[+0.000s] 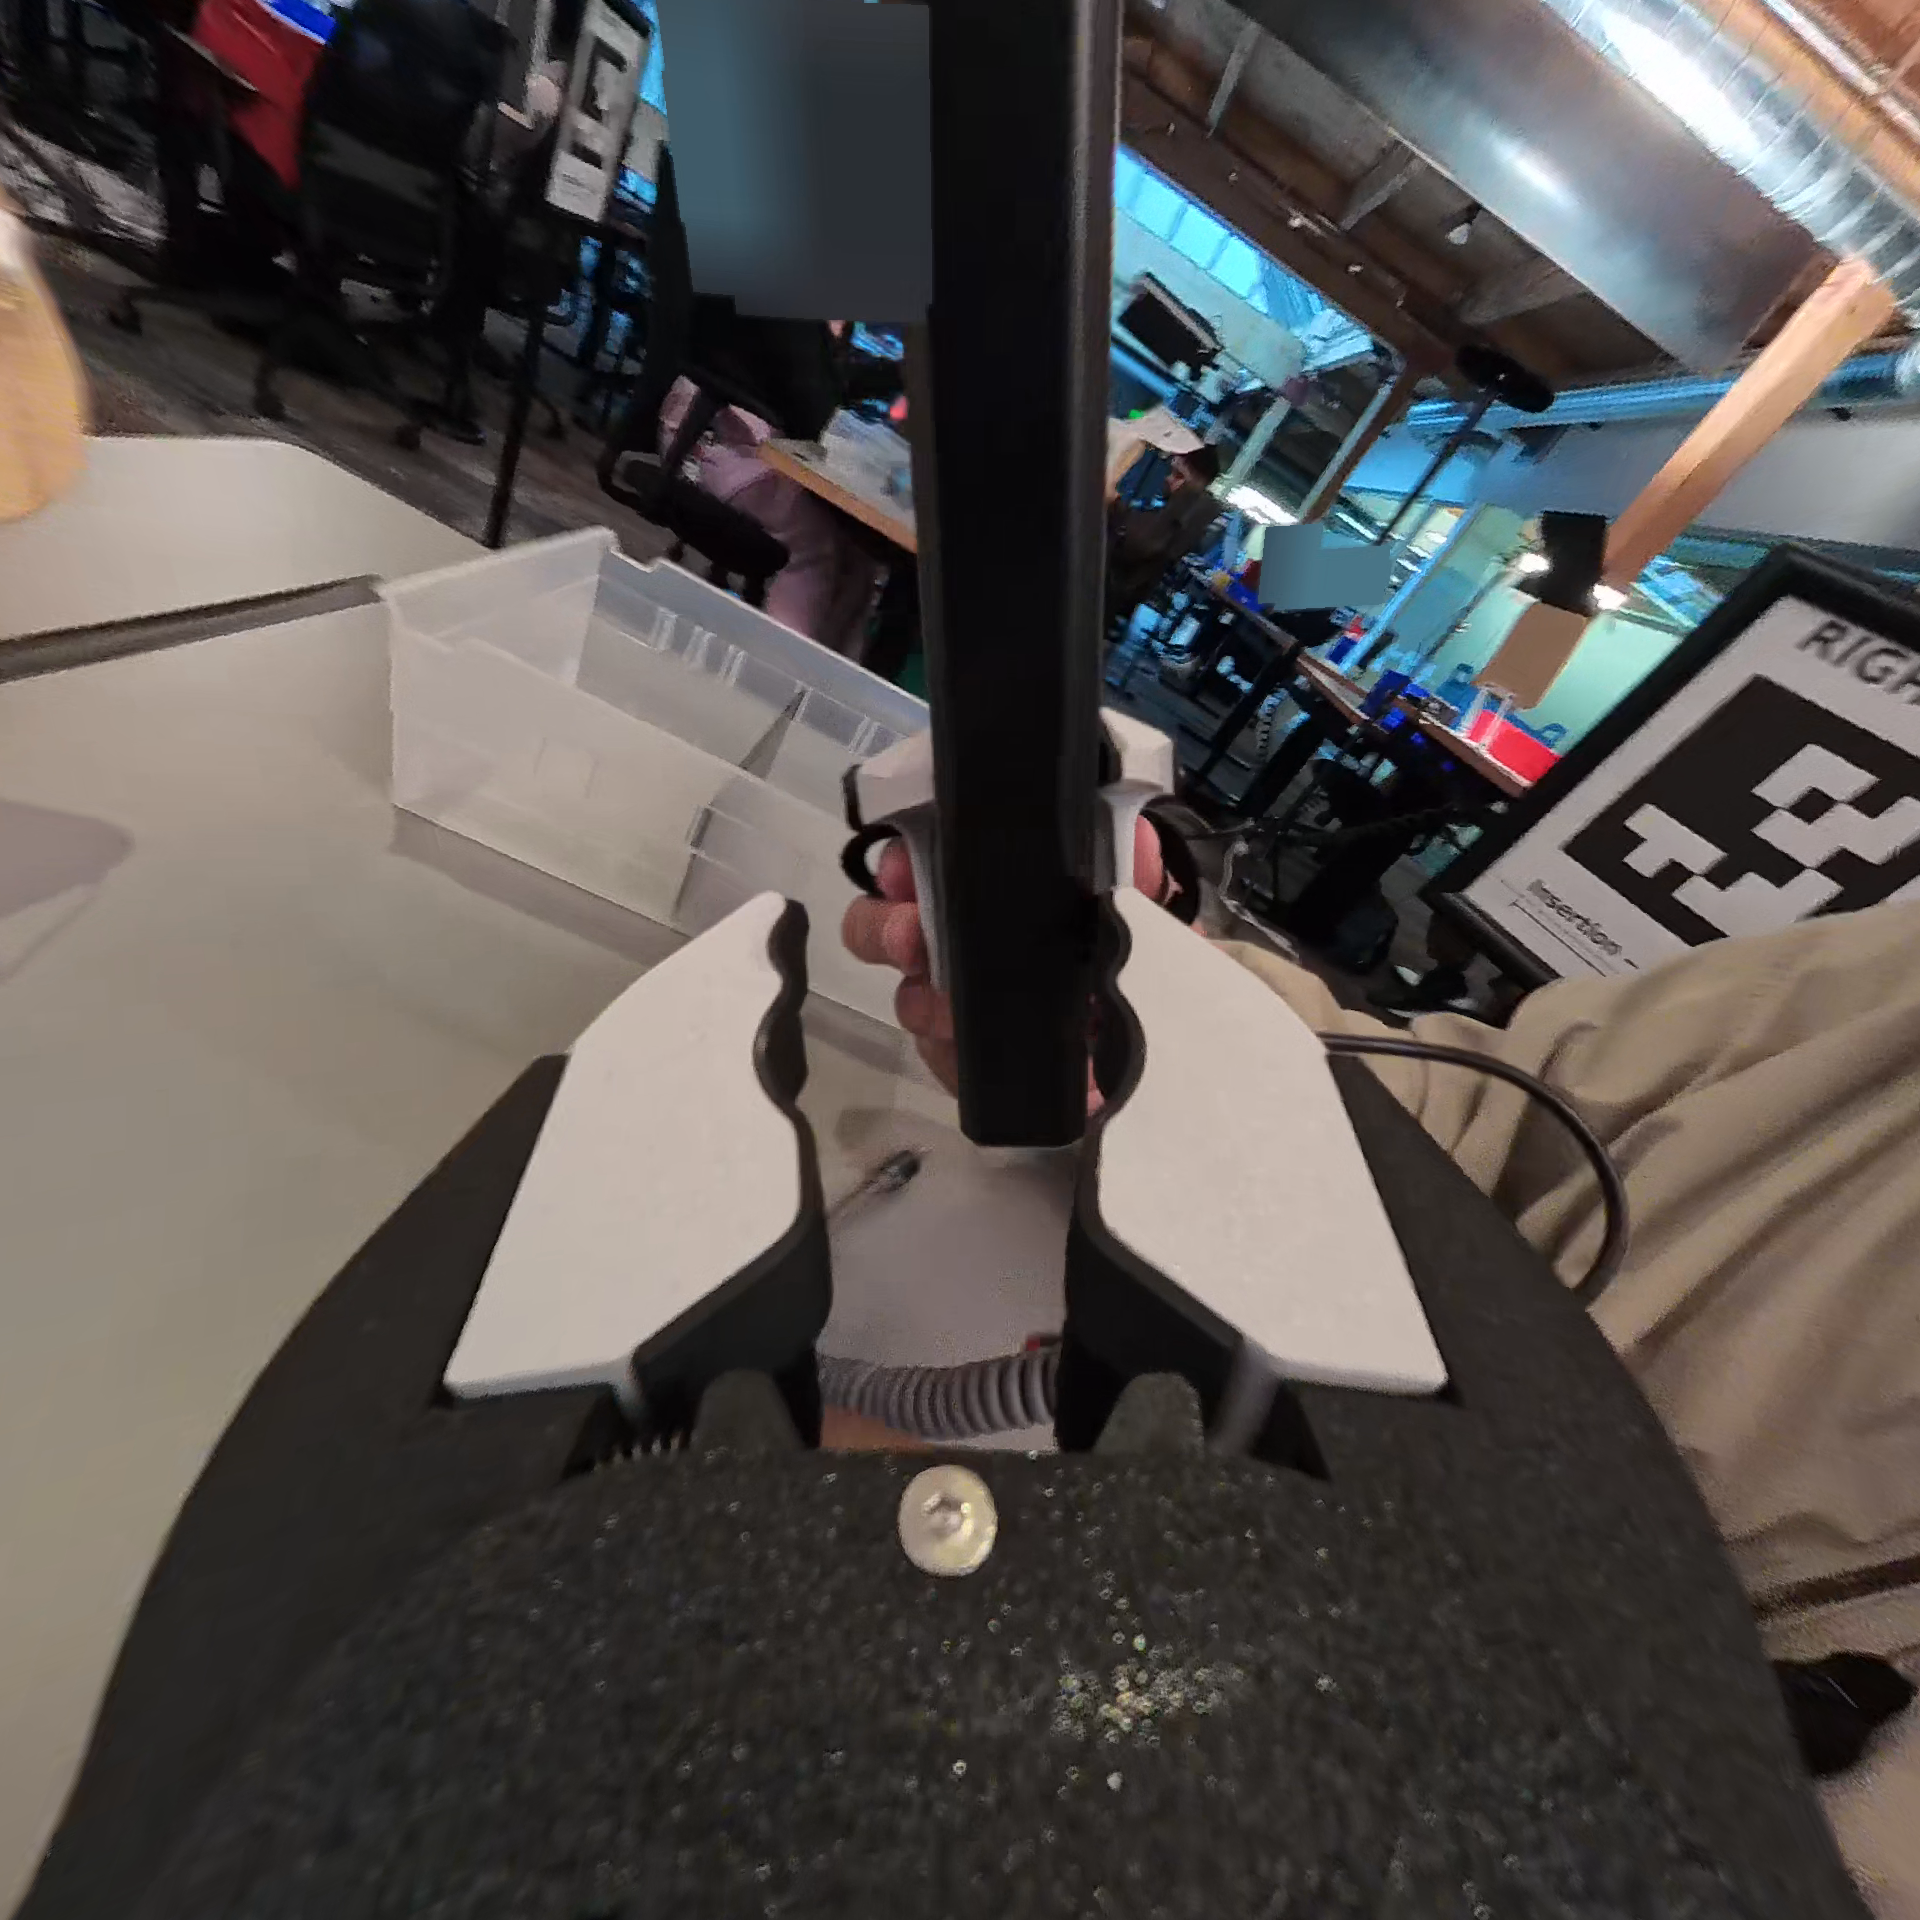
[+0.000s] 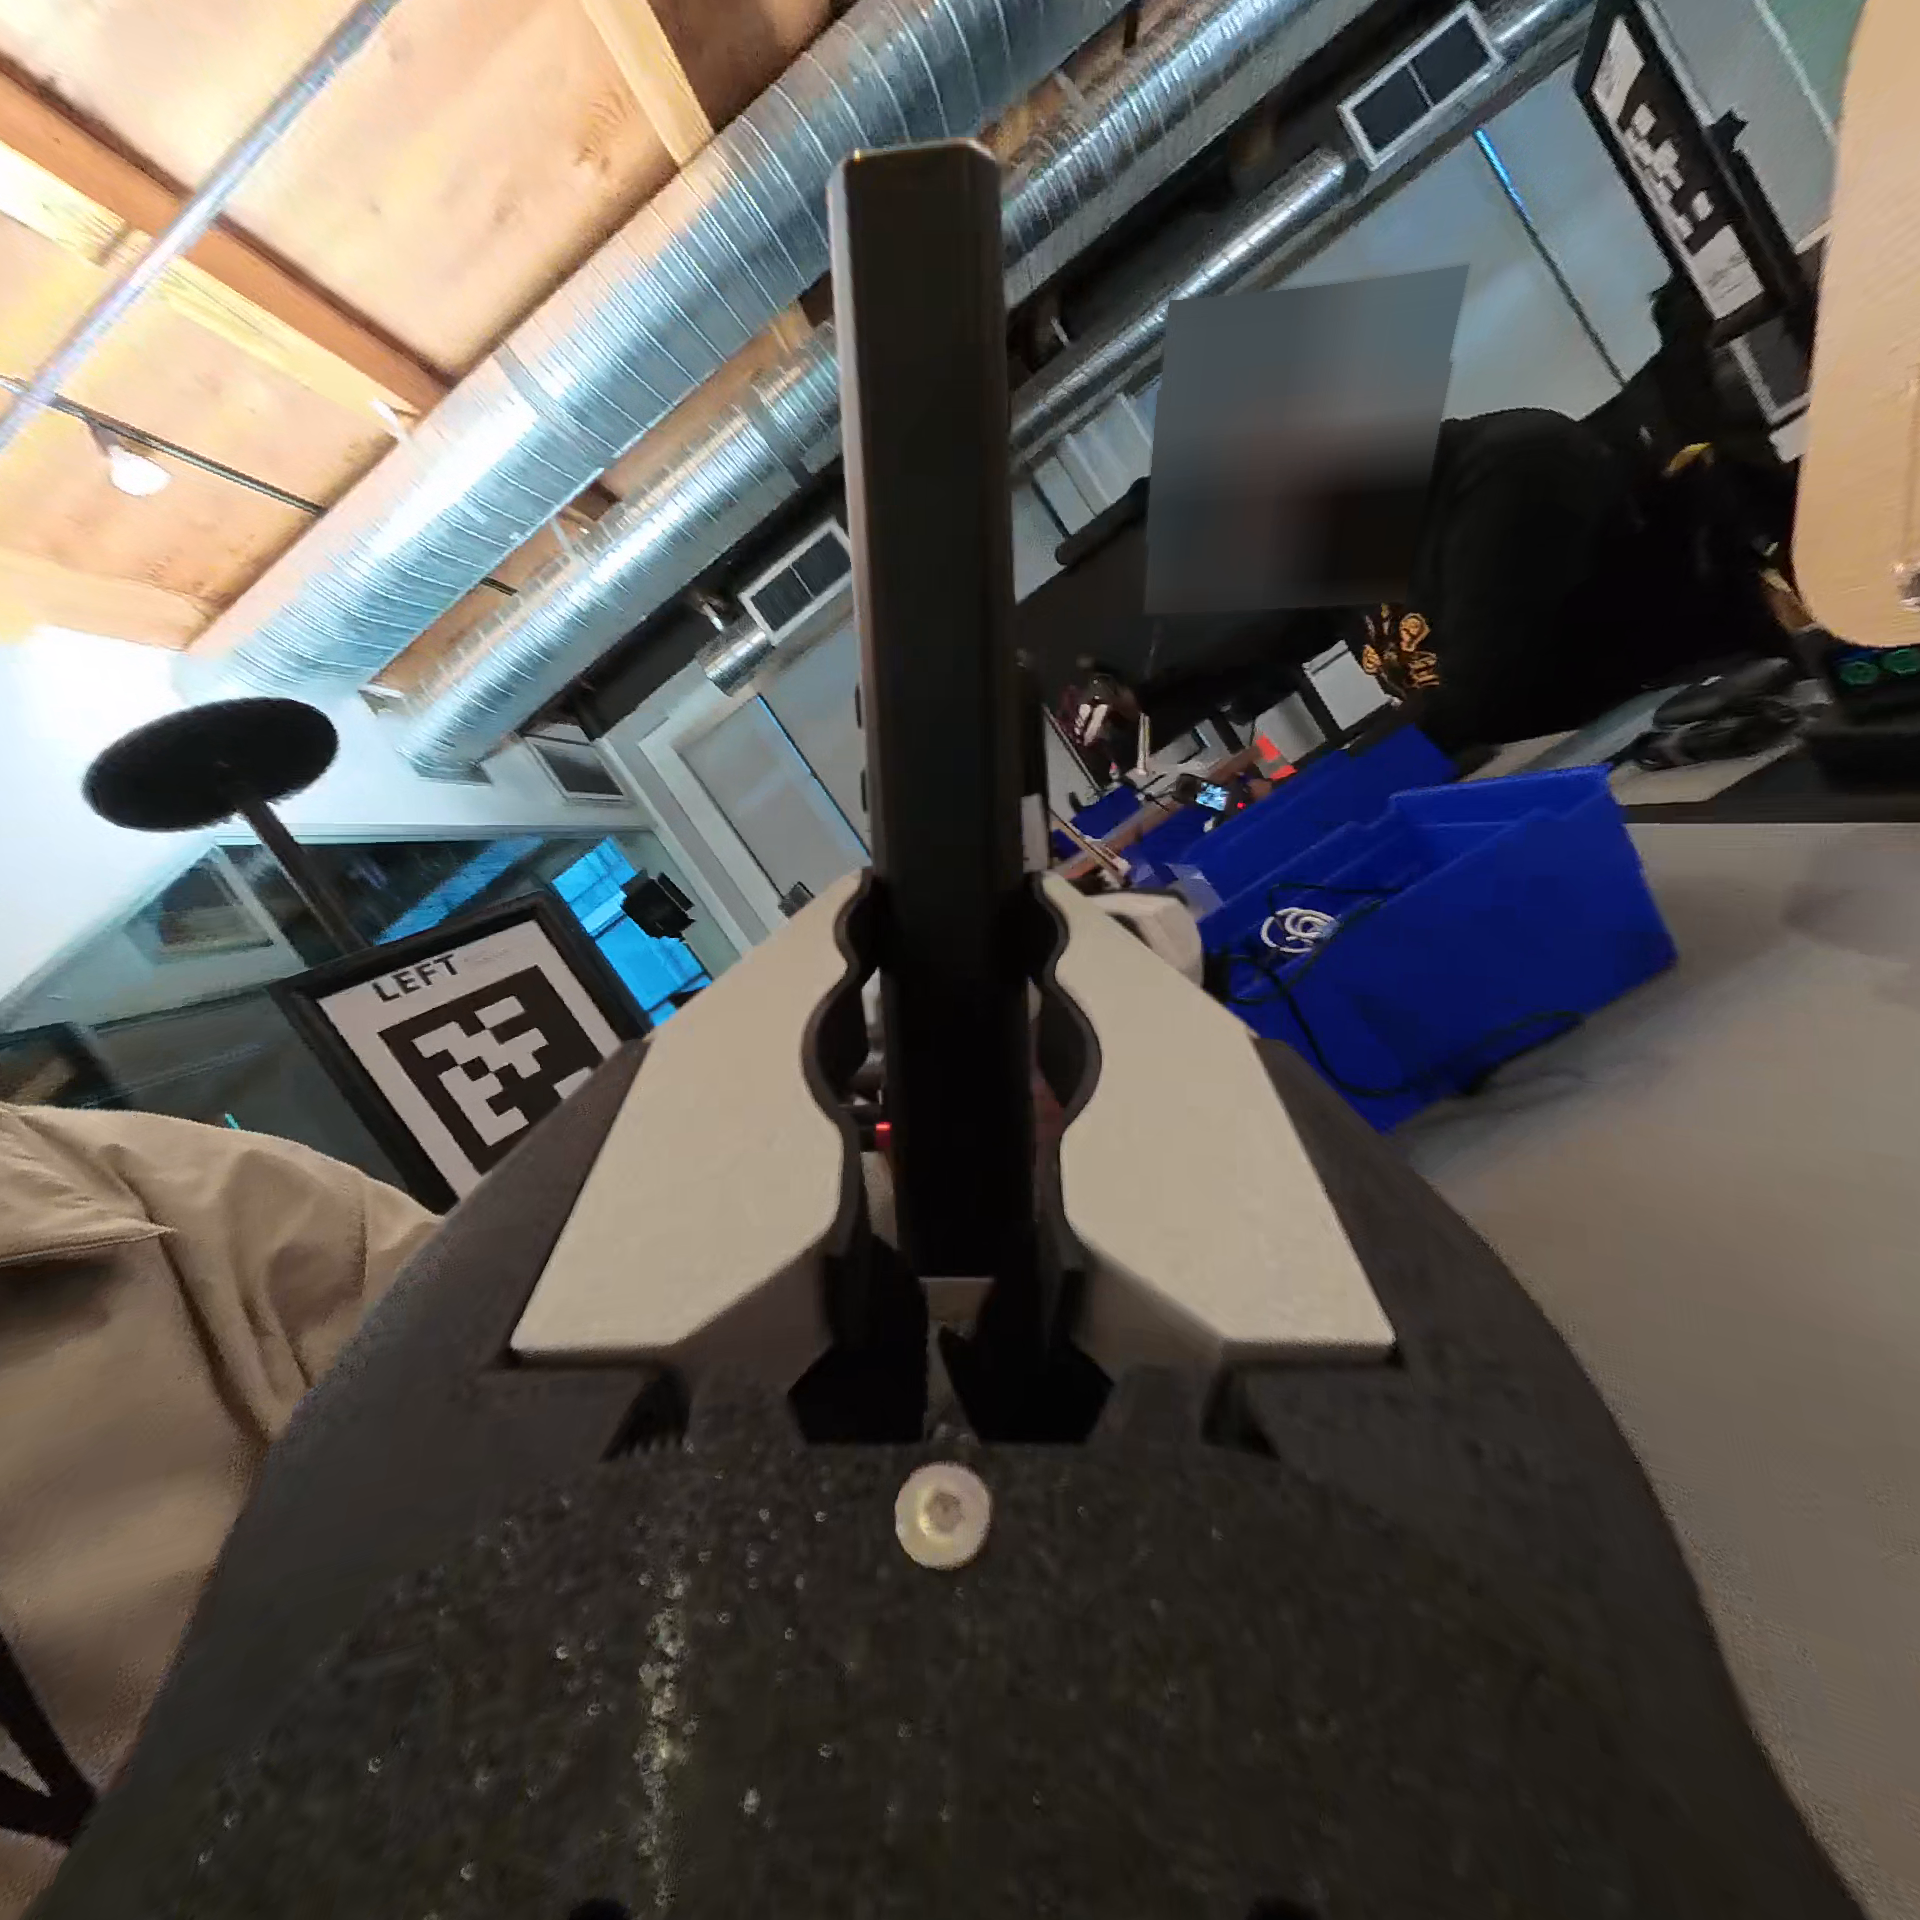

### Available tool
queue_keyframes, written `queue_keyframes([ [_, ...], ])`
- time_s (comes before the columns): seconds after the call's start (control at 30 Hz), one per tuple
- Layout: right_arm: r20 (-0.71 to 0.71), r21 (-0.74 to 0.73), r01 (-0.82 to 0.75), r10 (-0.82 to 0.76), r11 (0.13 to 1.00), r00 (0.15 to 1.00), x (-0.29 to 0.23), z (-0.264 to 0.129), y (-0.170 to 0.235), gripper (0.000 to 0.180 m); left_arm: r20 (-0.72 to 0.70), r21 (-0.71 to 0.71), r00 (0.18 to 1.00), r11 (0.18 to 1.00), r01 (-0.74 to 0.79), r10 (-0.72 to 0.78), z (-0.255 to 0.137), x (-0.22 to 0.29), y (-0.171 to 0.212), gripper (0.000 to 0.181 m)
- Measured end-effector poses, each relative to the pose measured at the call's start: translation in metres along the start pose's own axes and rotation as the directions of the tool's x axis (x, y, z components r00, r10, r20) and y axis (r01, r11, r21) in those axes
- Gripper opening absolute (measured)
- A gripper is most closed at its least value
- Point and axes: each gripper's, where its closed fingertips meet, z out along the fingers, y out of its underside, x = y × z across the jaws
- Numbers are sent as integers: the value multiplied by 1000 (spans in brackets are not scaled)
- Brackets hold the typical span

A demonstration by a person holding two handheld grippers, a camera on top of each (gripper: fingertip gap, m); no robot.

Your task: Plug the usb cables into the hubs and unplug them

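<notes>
White fingers of the right gripper [image 2: 954, 904] are clamped on the flat sides of a long black hub [image 2: 925, 520], gripping it low on its length. The left gripper [image 1: 956, 925] sits narrowly parted around the hub's other end: one finger touches it and the other stands just clear.

My read is that the hub is being passed or steadied between the two. To do it well, close the left gripper squarely on the flat faces before the right lets go, so the bar cannot swing.

The hub's long axis runs straight ahead along each gripper's fingers. In the right wrist view it points up toward the ceiling ducts. It hangs in the air above the desk [image 1: 260, 987]. No plug shows near it, and a clear plastic bin [image 1: 582, 707] lies beyond.
</notes>
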Motion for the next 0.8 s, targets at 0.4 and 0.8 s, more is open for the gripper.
queue_keyframes([
  [0.4,-199,-149,181,-209,972,957,10,-6,-10,48,162,40,981,993,-113,105,0,-16,-3,28],
  [0.8,-368,-658,435,-767,614,525,20,17,53,36,751,159,660,975,-152,-19,-81,-75,6,28],
])
